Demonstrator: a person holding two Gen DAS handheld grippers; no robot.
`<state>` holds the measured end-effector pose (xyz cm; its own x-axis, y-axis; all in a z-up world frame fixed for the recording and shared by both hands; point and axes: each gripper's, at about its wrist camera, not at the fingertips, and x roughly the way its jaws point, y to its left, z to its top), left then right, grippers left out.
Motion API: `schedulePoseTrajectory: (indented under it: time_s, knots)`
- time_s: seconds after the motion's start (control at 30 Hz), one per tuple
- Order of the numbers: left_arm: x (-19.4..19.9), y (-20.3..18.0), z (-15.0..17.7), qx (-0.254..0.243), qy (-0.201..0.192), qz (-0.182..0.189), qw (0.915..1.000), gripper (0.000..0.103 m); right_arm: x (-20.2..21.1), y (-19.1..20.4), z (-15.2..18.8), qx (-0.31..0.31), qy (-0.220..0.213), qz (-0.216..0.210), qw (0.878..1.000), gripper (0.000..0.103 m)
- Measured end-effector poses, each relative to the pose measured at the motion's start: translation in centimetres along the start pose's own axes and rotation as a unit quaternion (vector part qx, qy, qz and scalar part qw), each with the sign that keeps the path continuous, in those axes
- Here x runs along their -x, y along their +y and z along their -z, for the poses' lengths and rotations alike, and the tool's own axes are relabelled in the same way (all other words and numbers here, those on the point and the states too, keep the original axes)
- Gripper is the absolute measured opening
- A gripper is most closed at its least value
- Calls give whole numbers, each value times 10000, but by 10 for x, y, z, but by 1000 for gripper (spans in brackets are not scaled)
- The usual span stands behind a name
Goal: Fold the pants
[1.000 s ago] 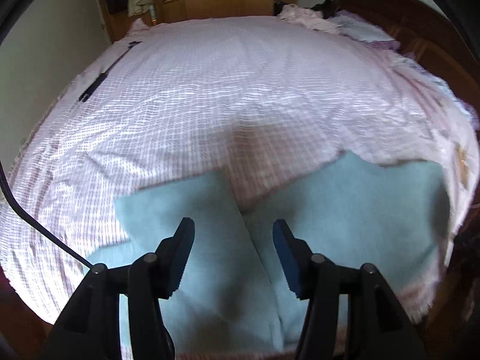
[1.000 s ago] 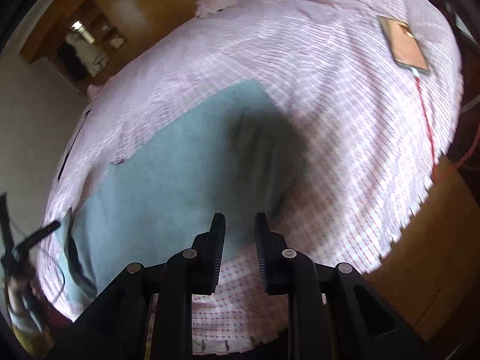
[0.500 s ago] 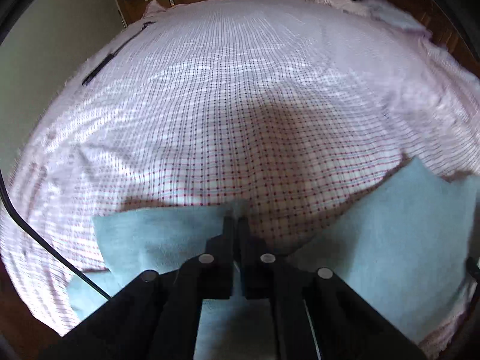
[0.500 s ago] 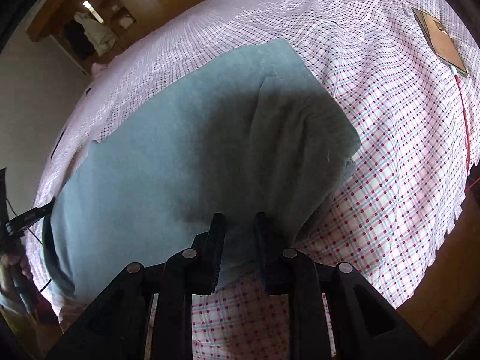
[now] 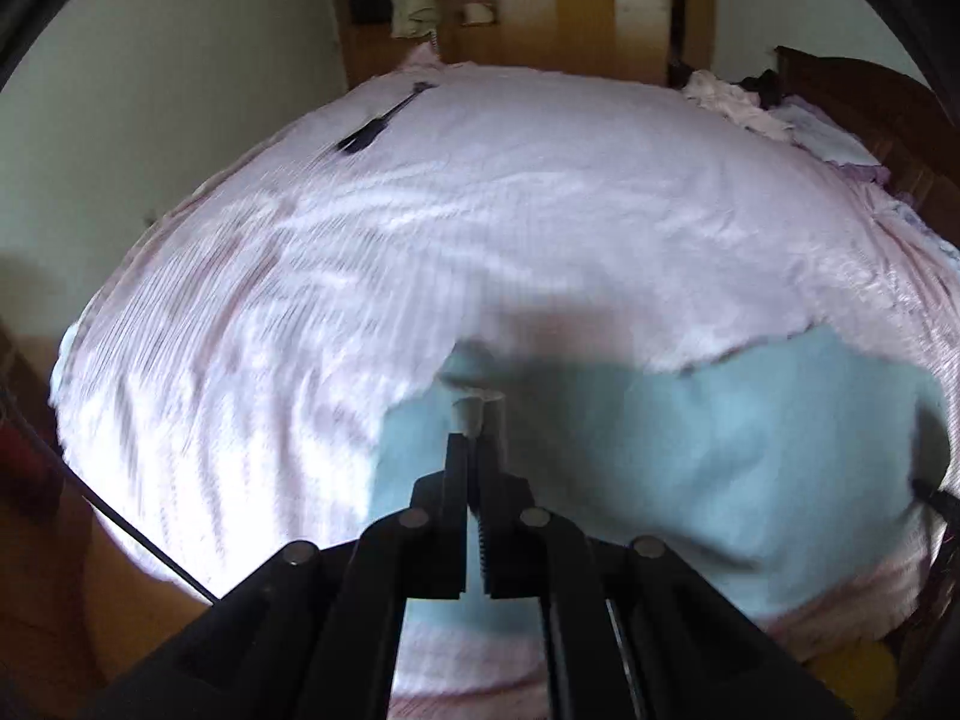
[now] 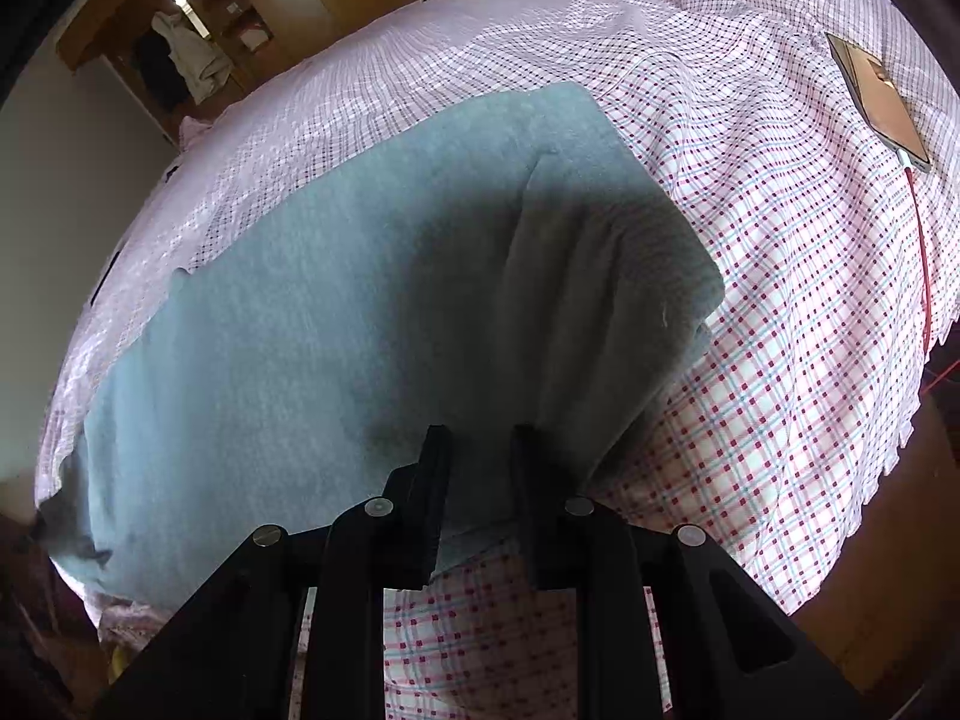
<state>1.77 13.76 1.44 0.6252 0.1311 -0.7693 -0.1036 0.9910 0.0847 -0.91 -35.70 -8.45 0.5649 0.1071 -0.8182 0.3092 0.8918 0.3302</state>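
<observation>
The left gripper (image 5: 477, 450) has its fingers (image 5: 456, 468) clenched on a hem corner of the pants (image 5: 690, 450), which lifts pale fabric above the fingertips. The right gripper (image 6: 474, 450) fingers (image 6: 435, 468) stand narrowly apart with the near edge of the pants (image 6: 336, 324) pinched between them. The light-blue pants lie on the checked bed sheet (image 6: 780, 312), toward its near edge, one leg apparently doubled over the other.

Step in hand, by judgement: the lengthwise fold, both grips set. The next move calls for carrying the left-held hem across the pants toward the right-held end, level and taut, then releasing.
</observation>
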Motion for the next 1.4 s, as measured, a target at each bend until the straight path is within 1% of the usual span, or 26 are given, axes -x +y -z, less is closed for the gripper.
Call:
schedulePoseTrajectory:
  time_s: [0.07, 0.1, 0.13, 0.17, 0.2, 0.3, 0.4, 0.43, 0.47, 0.53, 0.6, 0.63, 0.67, 0.73, 0.83, 0.9, 1.13, 1.2, 1.3, 1.4]
  knots:
    - [-12, 10, 20, 98, 313, -52, 9994, 3, -1, 2, -1, 23, 1, 19, 10000, 13]
    - [-20, 14, 29, 203, 529, -62, 9984, 3, -1, 3, -1, 40, -2, 24, 10000, 13]
    - [-31, 19, 38, 374, 778, -15, 9963, 3, -1, 3, -1, 81, -7, 37, 10000, 13]
    - [-39, 24, 45, 515, 938, 61, 9942, 3, -1, 4, -1, 129, -10, 52, 9999, 13]
    - [-47, 27, 50, 600, 1041, 95, 9927, 3, -2, 5, -1, 176, -12, 69, 9998, 13]
    - [-55, 36, 52, 746, 1154, 222, 9903, 4, -2, 7, 0, 250, -42, 115, 9996, 13]
    - [-47, 39, 44, 795, 1053, 285, 9908, 7, -3, 5, 1, 167, -100, 89, 9998, 13]
    - [-44, 40, 41, 776, 1001, 276, 9916, 12, -3, 4, 2, 151, -116, 74, 9998, 13]
    - [-40, 40, 38, 747, 910, 228, 9928, 17, -3, 3, 2, 139, -125, 52, 9998, 13]
    - [-34, 39, 28, 676, 699, 193, 9951, 22, -2, 1, 2, 127, -128, 24, 9998, 13]
    - [-28, 41, 18, 589, 514, 161, 9968, 23, -2, -1, 3, 82, -137, -12, 9999, 13]
    - [-25, 40, 11, 548, 358, 160, 9977, 26, -2, -2, 4, 64, -139, -21, 9999, 13]
    - [-25, 40, 7, 506, 247, 184, 9982, 35, -1, -3, 5, 54, -135, -27, 9999, 13]
    - [-28, 39, -3, 397, 81, 231, 9989, 41, -1, -4, 4, 61, -121, -22, 9999, 13]
    - [-40, 37, -15, 355, 42, 349, 9987, 41, 0, -3, 3, 87, -107, 6, 9999, 13]
    - [-48, 35, -17, 396, 44, 354, 9986, 41, -1, -1, 2, 93, -108, 19, 9999, 13]
    - [-74, 34, -21, 512, 218, 480, 9973, 41, -2, 1, 2, 129, -122, 47, 9998, 13]
    - [-75, 32, -19, 482, 189, 488, 9975, 41, -2, 1, 2, 131, -122, 50, 9998, 13]
    - [-70, 28, -15, 353, 4, 514, 9981, 41, -3, 1, 2, 154, -116, 56, 9998, 14]
    - [-66, 26, -14, 330, -63, 619, 9975, 39, -4, 0, 1, 175, -106, 52, 9998, 14]
